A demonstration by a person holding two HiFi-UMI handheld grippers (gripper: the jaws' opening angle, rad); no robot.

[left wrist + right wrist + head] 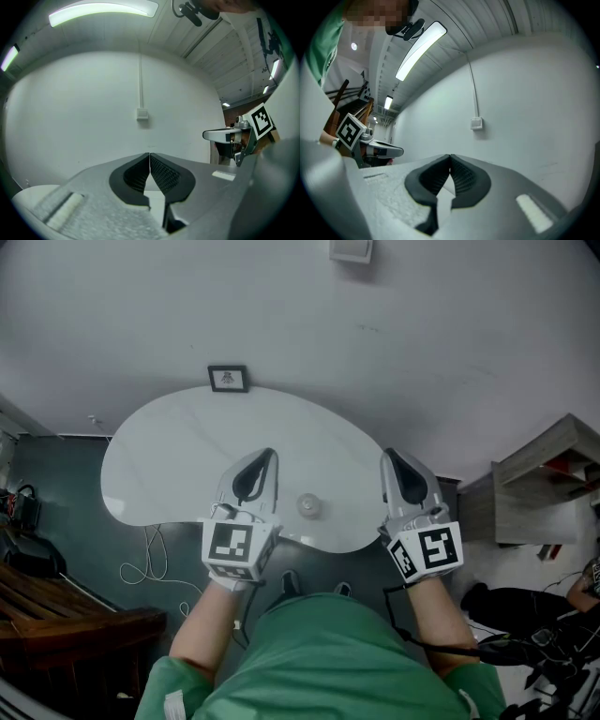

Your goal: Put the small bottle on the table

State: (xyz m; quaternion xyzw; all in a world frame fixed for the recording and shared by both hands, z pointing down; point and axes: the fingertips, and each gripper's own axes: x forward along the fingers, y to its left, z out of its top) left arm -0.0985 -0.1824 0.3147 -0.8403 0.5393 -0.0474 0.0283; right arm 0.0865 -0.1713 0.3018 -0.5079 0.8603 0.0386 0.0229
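In the head view a small clear bottle [309, 505], seen from above, stands on the white kidney-shaped table [169, 456] near its front edge. It sits between my two grippers and touches neither. My left gripper [269, 456] is held over the table just left of the bottle, shut and empty. My right gripper [385, 457] is to the bottle's right, by the table's right edge, also shut with nothing in it. In the left gripper view the jaws [150, 155] meet tip to tip, pointing at the white wall. The right gripper view shows its jaws [450, 157] closed the same way.
A small framed picture [228, 379] stands at the table's far edge against the wall. A grey shelf unit [539, 486] is at the right, a wooden chair [66, 610] at the lower left, and cables [150, 559] lie on the floor. A wall switch [142, 114] is straight ahead.
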